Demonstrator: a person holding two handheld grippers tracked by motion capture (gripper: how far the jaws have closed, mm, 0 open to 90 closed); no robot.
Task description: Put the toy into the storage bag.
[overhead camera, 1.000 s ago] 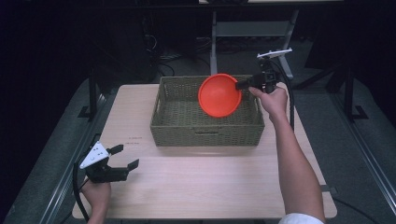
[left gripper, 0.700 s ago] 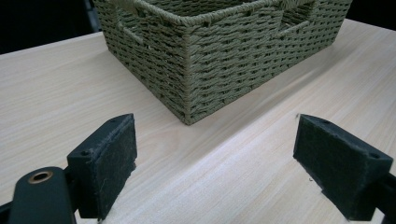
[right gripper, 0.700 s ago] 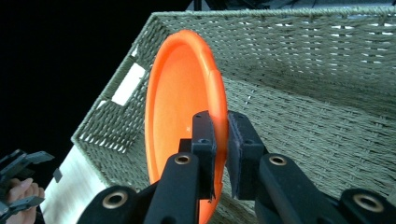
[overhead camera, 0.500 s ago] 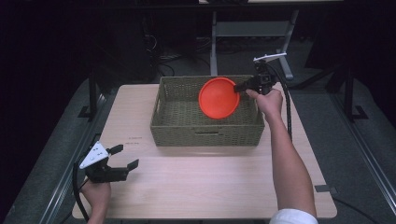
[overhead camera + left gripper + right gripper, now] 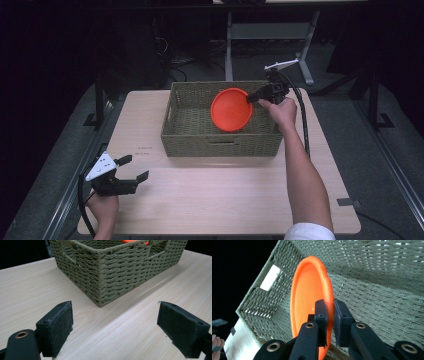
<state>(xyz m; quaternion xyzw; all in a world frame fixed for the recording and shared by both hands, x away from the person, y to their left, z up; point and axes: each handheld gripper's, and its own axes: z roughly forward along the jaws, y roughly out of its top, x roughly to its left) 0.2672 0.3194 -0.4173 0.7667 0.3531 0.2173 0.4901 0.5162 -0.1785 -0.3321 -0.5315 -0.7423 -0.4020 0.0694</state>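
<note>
High view: an orange plate point(image 5: 231, 109) is hanging tilted on edge over the right part of a woven basket point(image 5: 190, 137), which is sitting at the far middle of the wooden table point(image 5: 225, 195). The right gripper point(image 5: 251, 98) is pinching the plate's right rim, jaws clamped narrow on it. The left gripper point(image 5: 134, 167) is resting at the near left corner, jaws standing wide with nothing between them.
</note>
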